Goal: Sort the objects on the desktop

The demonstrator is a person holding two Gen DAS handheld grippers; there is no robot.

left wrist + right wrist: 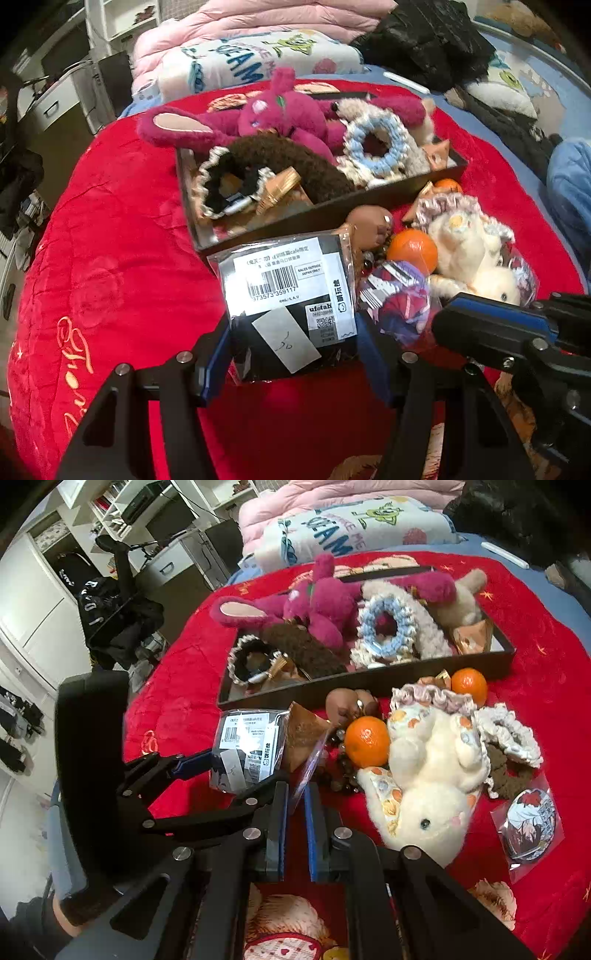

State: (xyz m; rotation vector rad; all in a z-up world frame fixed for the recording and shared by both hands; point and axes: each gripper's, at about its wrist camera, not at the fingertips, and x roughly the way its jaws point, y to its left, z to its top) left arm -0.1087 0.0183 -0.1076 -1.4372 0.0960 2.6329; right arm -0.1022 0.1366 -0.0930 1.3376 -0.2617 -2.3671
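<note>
Between the blue pads of the left gripper [293, 354] sits a black packet in clear wrap [286, 302], its white barcode label facing up; the jaws are closed against its two sides, and it sits just in front of the near wall of the black tray [373, 201]. The right gripper [295, 808] has its pads nearly together on the corner of a thin clear plastic sleeve [310, 762], which leans up toward a brown triangular pouch [301, 734] beside the packet.

Just past the sleeve lie a dark bead bracelet [341, 771] and an orange [366, 741], touching a cream rabbit plush [428, 775] that lies on its back on the red quilt [177, 709]. A second orange [469, 685] sits close to the tray's near wall, and a lilac scrunchie [432, 696] lies between it and the rabbit. Beside the rabbit, toward the quilt's right edge, are a white knitted scrunchie [511, 733] and a round badge in a plastic bag [532, 825].

Inside the tray are a magenta bear plush [321, 602], a blue-and-white scrunchie [384, 622], a brown fuzzy band [303, 650] and a black scrunchie with cream trim [251, 662]. Beyond the quilt's far edge lies a folded pink duvet [317, 498].
</note>
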